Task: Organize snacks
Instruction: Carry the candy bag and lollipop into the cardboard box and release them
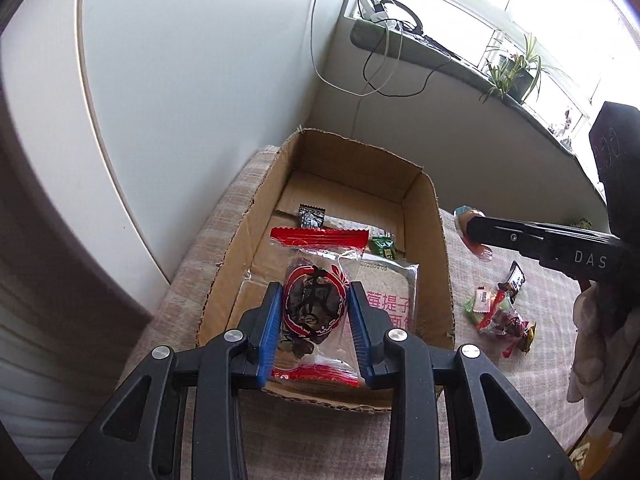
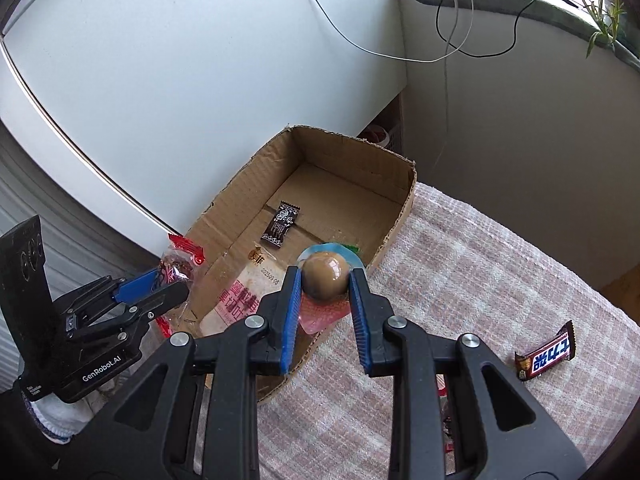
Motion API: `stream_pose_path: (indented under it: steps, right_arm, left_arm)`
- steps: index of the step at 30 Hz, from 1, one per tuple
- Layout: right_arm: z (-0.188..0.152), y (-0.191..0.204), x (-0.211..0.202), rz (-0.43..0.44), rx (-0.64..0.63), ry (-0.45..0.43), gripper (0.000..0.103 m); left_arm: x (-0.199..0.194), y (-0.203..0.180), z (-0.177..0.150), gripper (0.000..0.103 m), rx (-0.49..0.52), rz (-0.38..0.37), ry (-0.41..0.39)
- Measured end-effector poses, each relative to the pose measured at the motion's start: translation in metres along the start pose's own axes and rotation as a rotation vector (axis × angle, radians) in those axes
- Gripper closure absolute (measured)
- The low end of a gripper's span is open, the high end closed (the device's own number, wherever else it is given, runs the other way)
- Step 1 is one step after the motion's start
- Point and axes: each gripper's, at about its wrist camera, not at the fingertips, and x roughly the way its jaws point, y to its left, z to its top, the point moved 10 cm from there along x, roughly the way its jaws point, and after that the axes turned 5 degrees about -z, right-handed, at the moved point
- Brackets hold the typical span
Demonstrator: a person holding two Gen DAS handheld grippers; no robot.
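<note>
An open cardboard box sits on a pink-checked cloth; it also shows in the right wrist view. My left gripper is shut on a clear, red-edged snack packet and holds it over the box's near end. My right gripper is shut on a packaged brown egg above the box's right wall. In the box lie a small black sachet, a pink-lettered silver pack and a green candy.
Loose sweets lie in a pile on the cloth right of the box. A Snickers bar lies on the cloth at the right. A white wall, dangling cables and a windowsill with a plant stand behind.
</note>
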Motion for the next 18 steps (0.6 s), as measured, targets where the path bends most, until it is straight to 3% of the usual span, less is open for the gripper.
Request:
stream_pose_path:
  steps: [15, 16, 18]
  right_arm:
    - [0.005, 0.018, 0.034, -0.001, -0.03, 0.06, 0.077]
    - [0.006, 0.018, 0.034, -0.002, -0.031, 0.061, 0.073]
    - [0.006, 0.018, 0.034, -0.001, -0.026, 0.063, 0.055]
  left_arm:
    - [0.01, 0.004, 0.002, 0.071, -0.014, 0.008, 0.034]
    - [0.011, 0.003, 0.002, 0.07, -0.014, 0.011, 0.036]
    - [0.012, 0.003, 0.002, 0.065, -0.012, 0.015, 0.046]
